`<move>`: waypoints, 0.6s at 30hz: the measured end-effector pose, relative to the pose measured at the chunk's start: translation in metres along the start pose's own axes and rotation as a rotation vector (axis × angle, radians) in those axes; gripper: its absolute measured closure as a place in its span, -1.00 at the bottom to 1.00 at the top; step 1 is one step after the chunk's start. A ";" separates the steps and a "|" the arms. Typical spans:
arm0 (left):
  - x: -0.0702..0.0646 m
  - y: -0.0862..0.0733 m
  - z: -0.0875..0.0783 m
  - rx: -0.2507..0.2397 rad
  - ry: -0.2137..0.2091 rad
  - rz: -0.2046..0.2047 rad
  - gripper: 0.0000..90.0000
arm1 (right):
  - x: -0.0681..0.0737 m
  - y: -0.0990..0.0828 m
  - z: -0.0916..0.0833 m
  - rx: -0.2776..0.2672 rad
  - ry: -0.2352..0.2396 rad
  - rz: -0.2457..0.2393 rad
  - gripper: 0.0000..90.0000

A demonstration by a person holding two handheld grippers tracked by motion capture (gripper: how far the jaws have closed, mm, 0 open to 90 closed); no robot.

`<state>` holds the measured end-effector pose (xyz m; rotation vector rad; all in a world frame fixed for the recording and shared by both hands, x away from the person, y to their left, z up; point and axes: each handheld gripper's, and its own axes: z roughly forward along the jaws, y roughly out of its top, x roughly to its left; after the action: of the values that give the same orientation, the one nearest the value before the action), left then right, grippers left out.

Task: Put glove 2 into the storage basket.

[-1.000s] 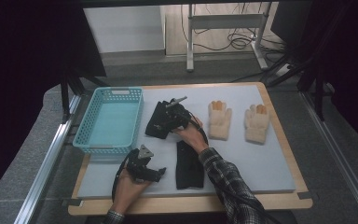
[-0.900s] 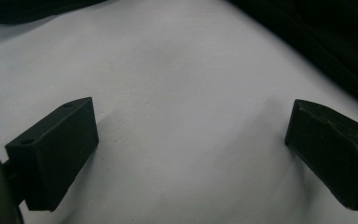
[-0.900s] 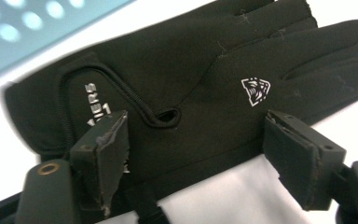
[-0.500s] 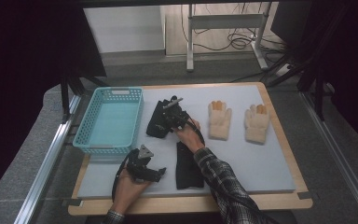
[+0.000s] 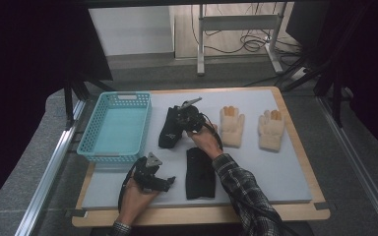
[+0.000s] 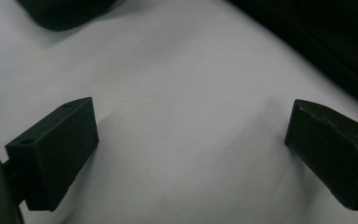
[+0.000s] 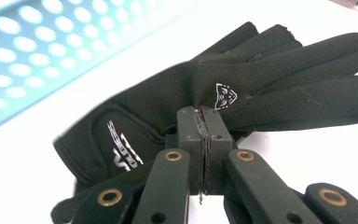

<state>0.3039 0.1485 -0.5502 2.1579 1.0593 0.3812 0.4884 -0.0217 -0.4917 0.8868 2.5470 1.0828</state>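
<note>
The right gripper (image 5: 183, 118) sits on the far black glove (image 5: 170, 127), near the middle of the table (image 5: 275, 172), its jaws pressed together on a fold of that glove (image 7: 214, 93). To this gripper's left stands the basket (image 5: 115, 129), just beside the glove. To its right lie two pale gloves (image 5: 232, 126) (image 5: 270, 130), side by side and apart from each other. Nearer the person than this gripper lies the second black glove (image 5: 200, 173). The left gripper (image 5: 157, 181) rests on the table just left of that second glove, in front of the basket, its jaws spread over bare surface.
</note>
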 end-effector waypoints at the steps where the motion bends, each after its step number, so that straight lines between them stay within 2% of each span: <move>1: 0.000 0.000 0.000 0.000 0.000 0.000 -0.93 | 0.000 0.000 0.000 0.000 0.000 0.000 0.95; 2: 0.000 0.000 0.000 0.002 0.000 0.002 -0.93 | 0.000 0.001 -0.011 -0.015 0.016 -0.005 0.95; 3: 0.000 0.000 0.000 0.002 0.000 0.002 -0.93 | 0.000 0.001 -0.011 -0.015 0.016 -0.005 0.95; 5: 0.000 0.000 0.000 0.001 0.000 0.003 -0.93 | 0.001 0.000 -0.023 -0.025 0.024 -0.010 0.95; 6: 0.000 0.000 0.000 0.002 0.000 0.002 -0.93 | 0.000 -0.001 -0.036 -0.039 0.040 -0.003 0.95; 7: 0.000 0.000 0.000 0.002 0.000 0.002 -0.93 | 0.000 -0.001 -0.036 -0.039 0.040 -0.003 0.95; 10: 0.000 0.000 0.000 0.002 -0.001 0.003 -0.93 | 0.000 -0.004 -0.056 -0.058 0.071 0.007 0.95; 12: 0.000 0.000 0.000 0.002 -0.001 0.003 -0.93 | 0.003 -0.009 -0.076 -0.068 0.100 -0.011 0.95; 13: 0.000 0.000 0.000 0.003 0.000 0.003 -0.93 | 0.003 -0.009 -0.076 -0.068 0.100 -0.011 0.95; 15: 0.000 0.000 0.000 0.002 -0.001 0.003 -0.93 | 0.007 -0.015 -0.089 -0.070 0.119 -0.024 0.95; 16: 0.000 0.000 0.000 0.003 0.000 0.003 -0.93 | 0.012 -0.022 -0.101 -0.068 0.128 -0.039 0.95; 18: 0.000 0.000 0.000 0.003 0.000 0.004 -0.93 | 0.014 -0.026 -0.107 -0.066 0.137 -0.047 0.95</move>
<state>0.3041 0.1487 -0.5498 2.1633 1.0566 0.3819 0.4202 -0.0883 -0.4355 0.7567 2.6101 1.2454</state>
